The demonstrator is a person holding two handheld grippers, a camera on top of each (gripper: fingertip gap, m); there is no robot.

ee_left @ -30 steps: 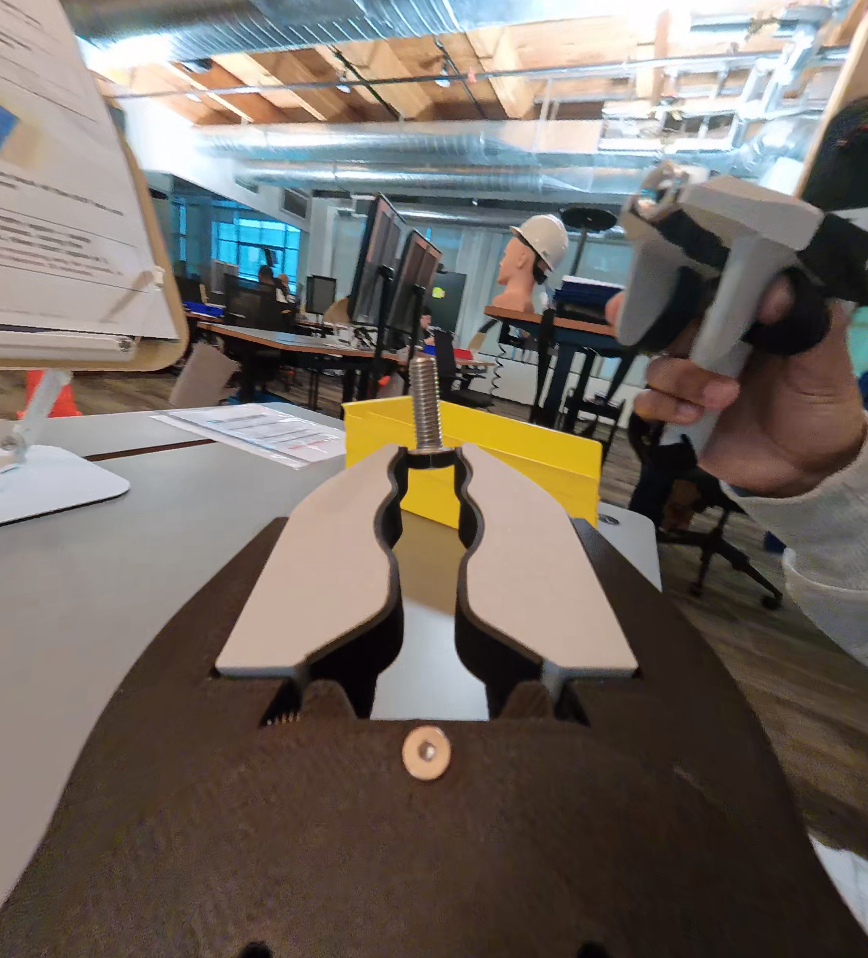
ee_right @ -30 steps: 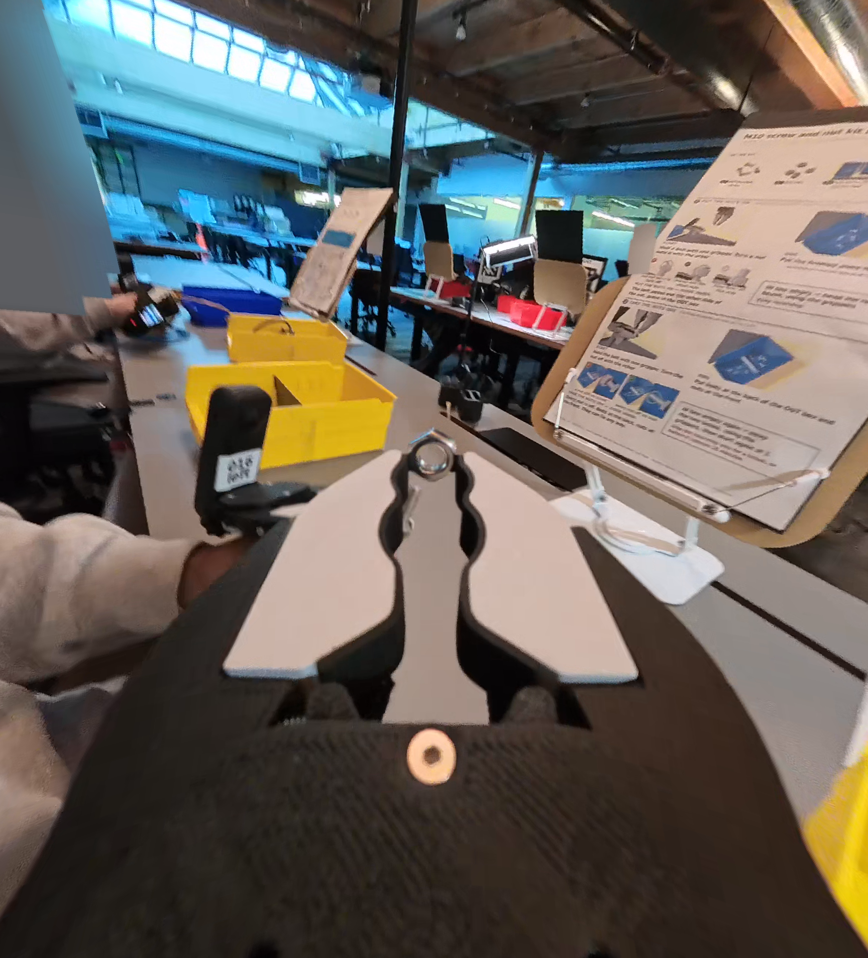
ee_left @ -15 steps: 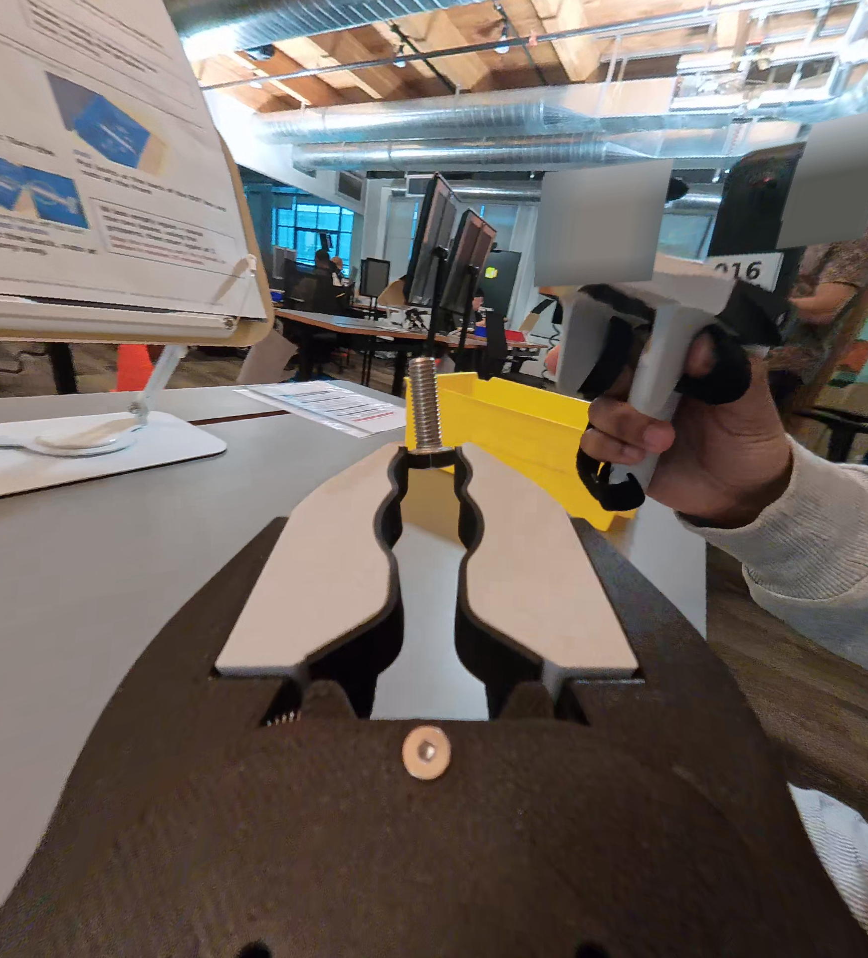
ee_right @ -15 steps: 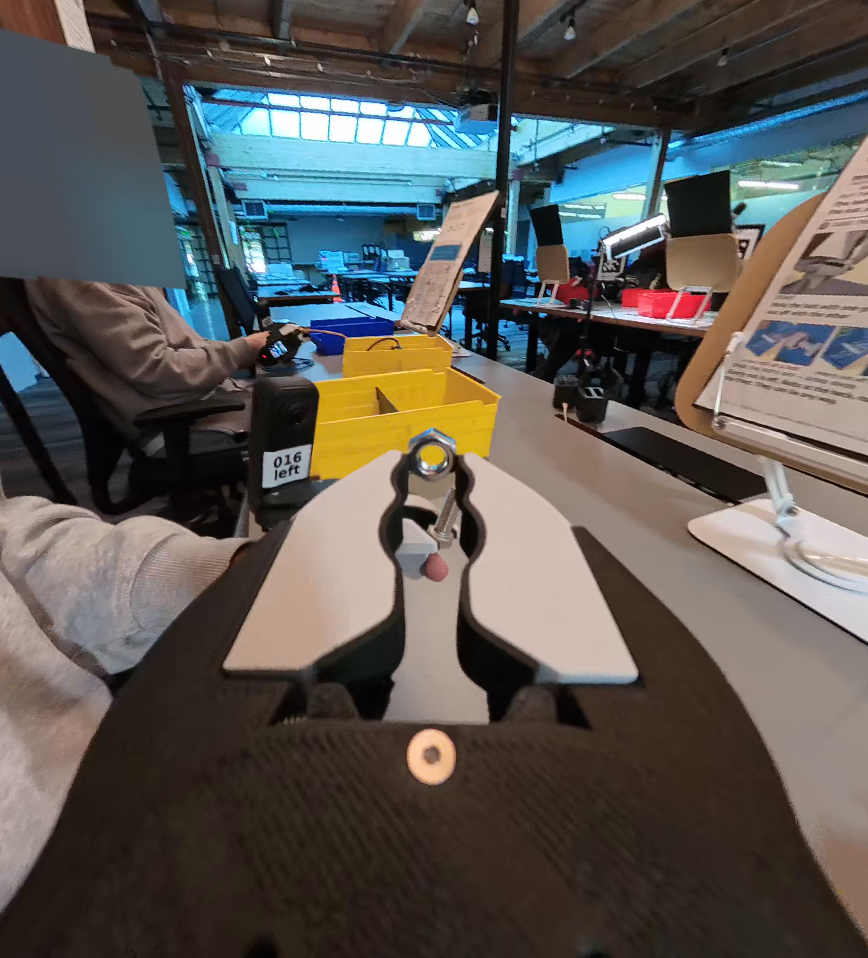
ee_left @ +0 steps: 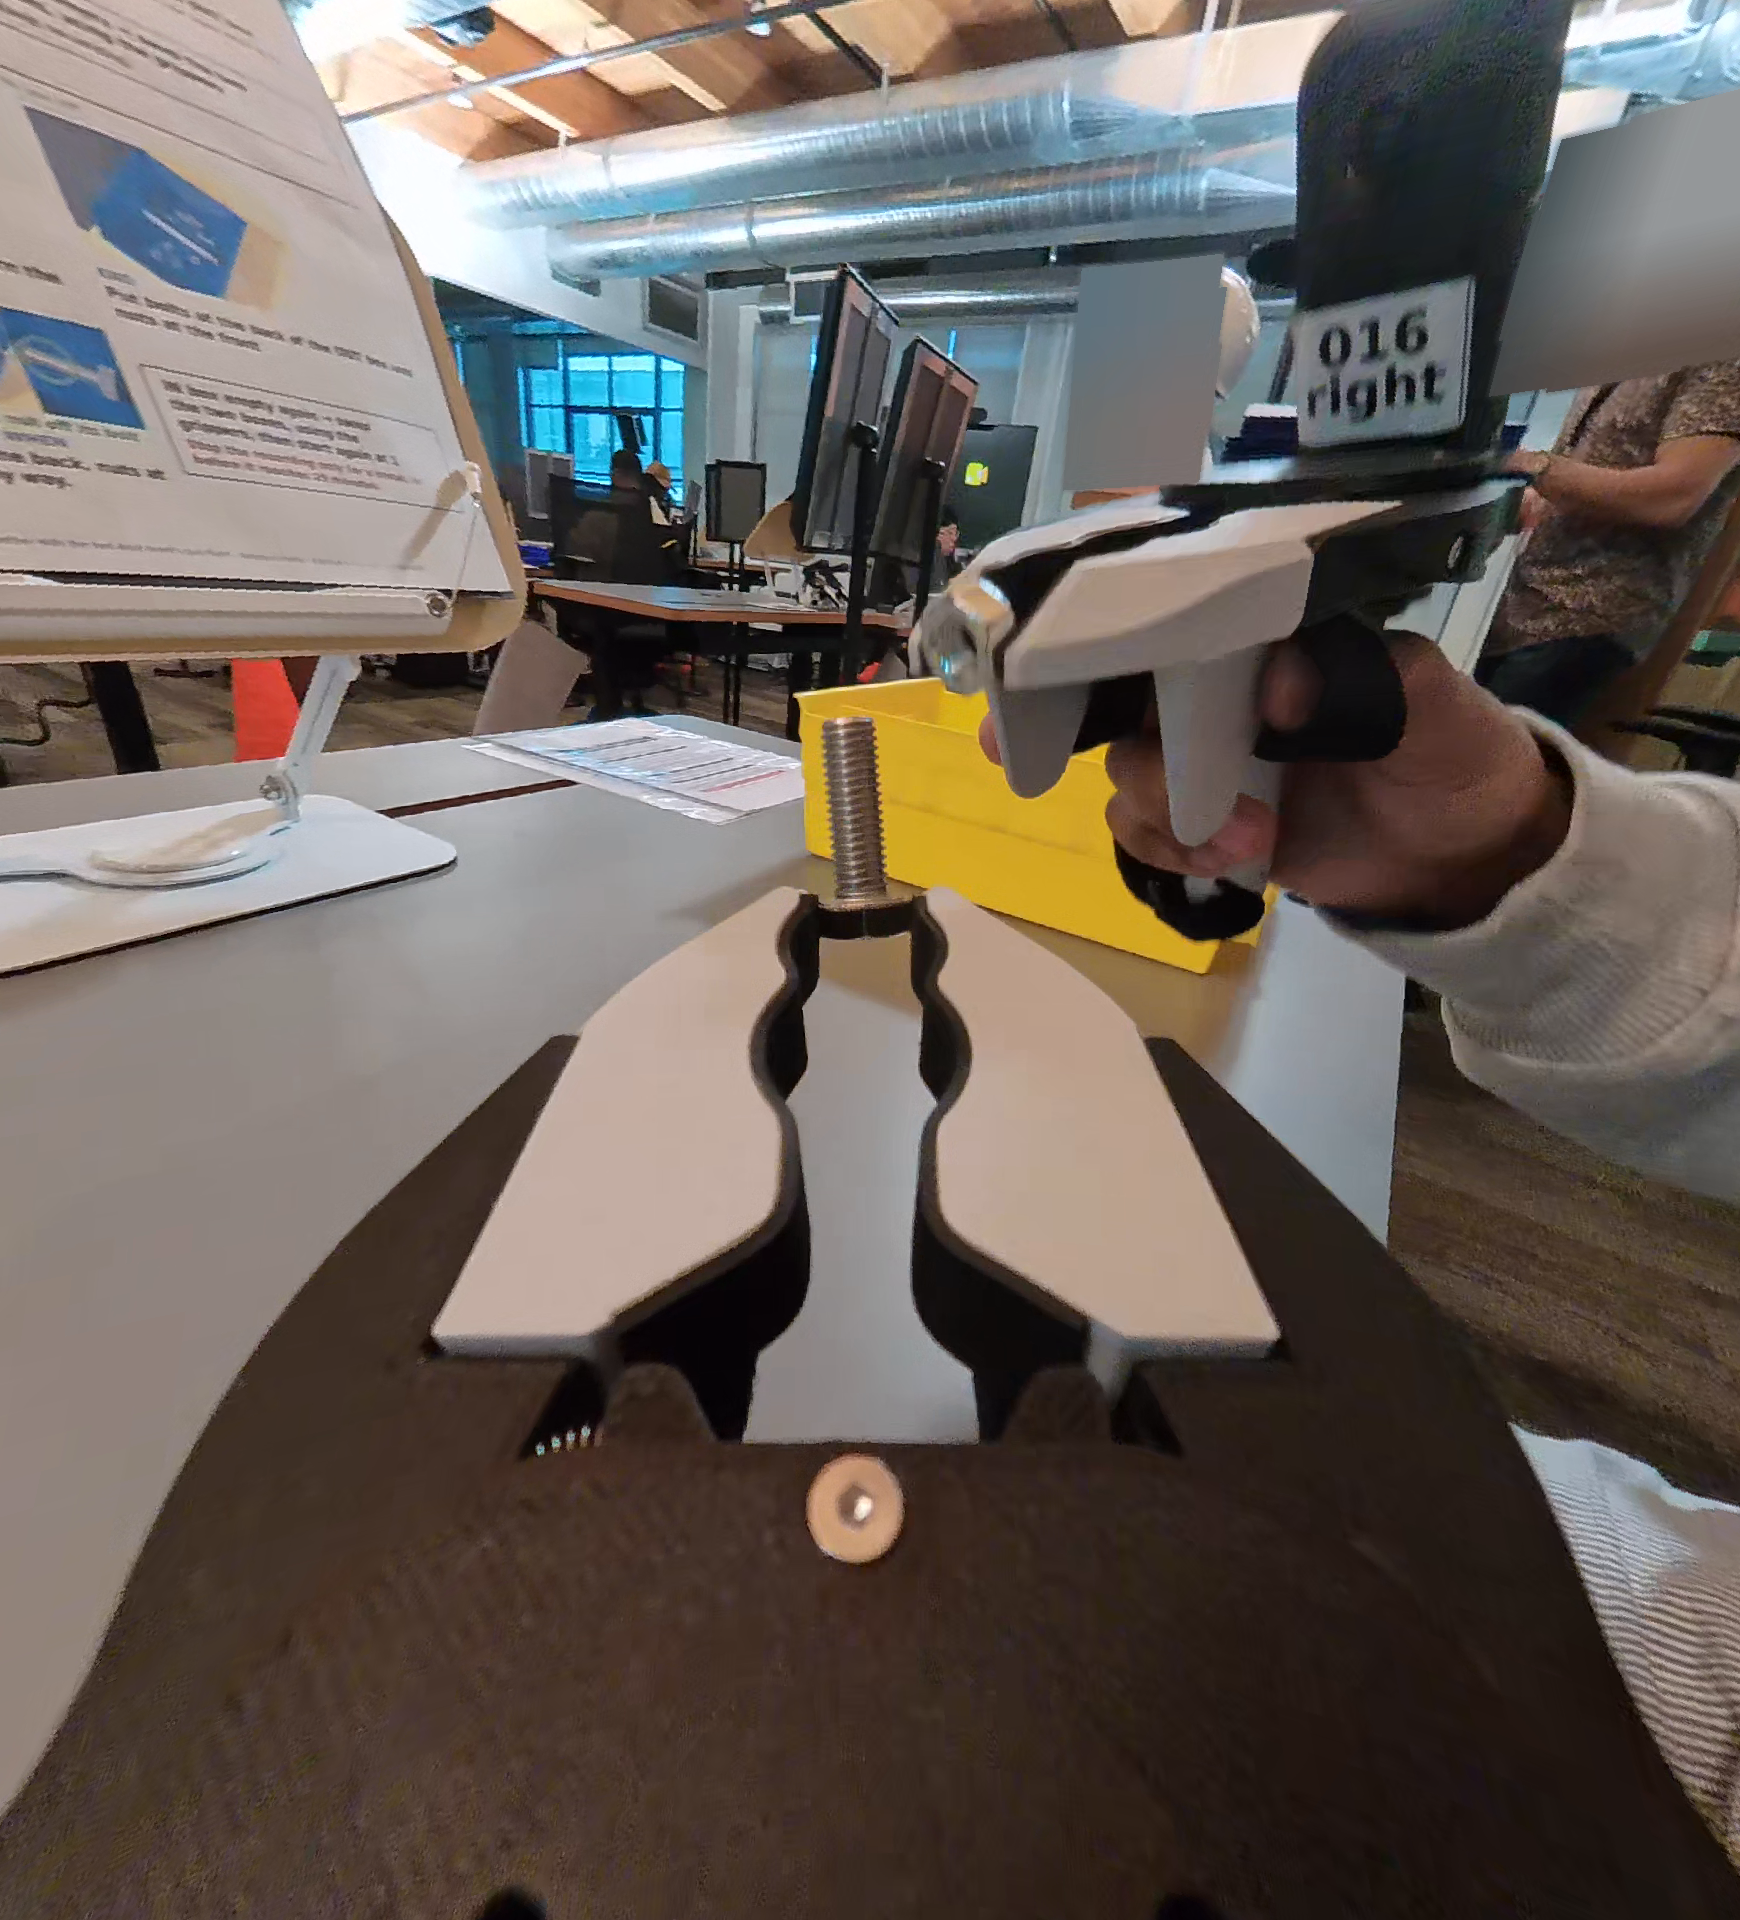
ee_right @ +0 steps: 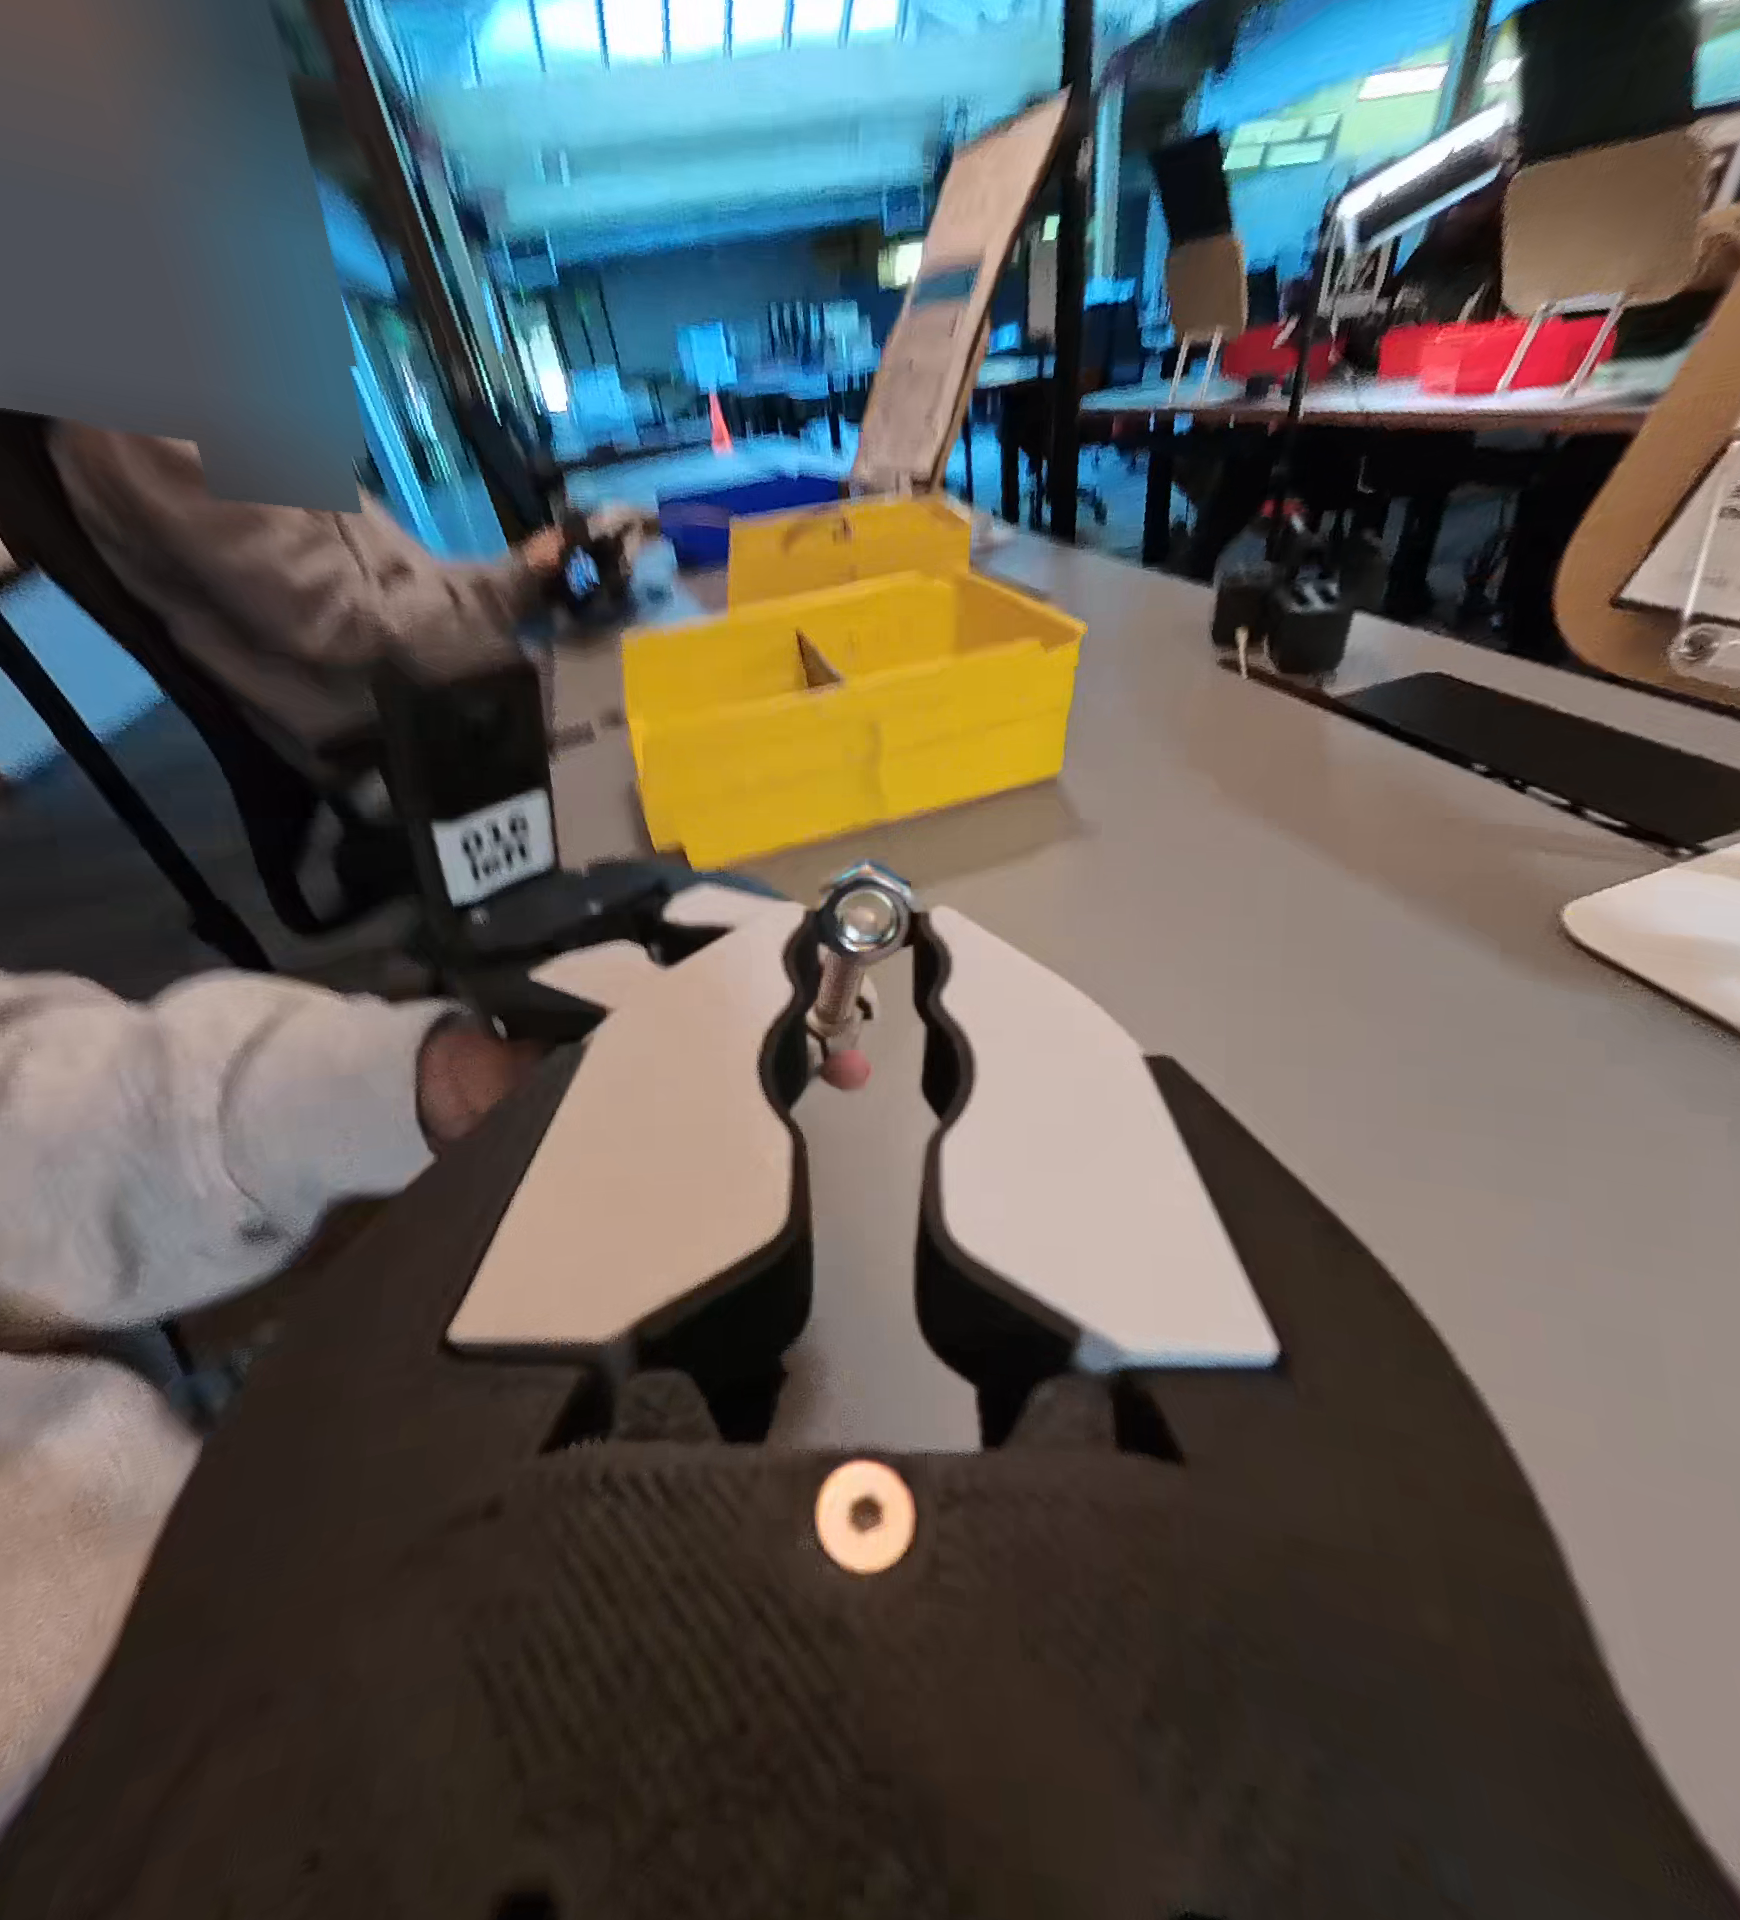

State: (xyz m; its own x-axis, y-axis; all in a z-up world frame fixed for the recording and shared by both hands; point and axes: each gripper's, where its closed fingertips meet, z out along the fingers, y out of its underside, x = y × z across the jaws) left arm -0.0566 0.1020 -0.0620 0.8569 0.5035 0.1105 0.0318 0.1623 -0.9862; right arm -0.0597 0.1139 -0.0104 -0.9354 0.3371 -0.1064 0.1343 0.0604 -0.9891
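- A threaded bolt [ee_left: 852, 812] is clamped upright by its head in the closed left gripper [ee_left: 864, 920].
- A hex nut [ee_right: 864, 918] is pinched in the closed right gripper [ee_right: 861, 940], at 2 o'clock above the bolt tip in the left wrist view.
- A yellow bin [ee_left: 991, 821] is seen just behind.

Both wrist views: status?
Left gripper shut on upright threaded steel bolt. Right gripper shut on steel hex nut, above bolt, apart. Nothing between.

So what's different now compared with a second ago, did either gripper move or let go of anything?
The right gripper swung in from up on the right and brought its hex nut close above the tip of the bolt; whether they touch cannot be told. Nothing was let go. The left gripper still clamps the bolt upright, the right still grips the nut, and the yellow bin stays on the table.
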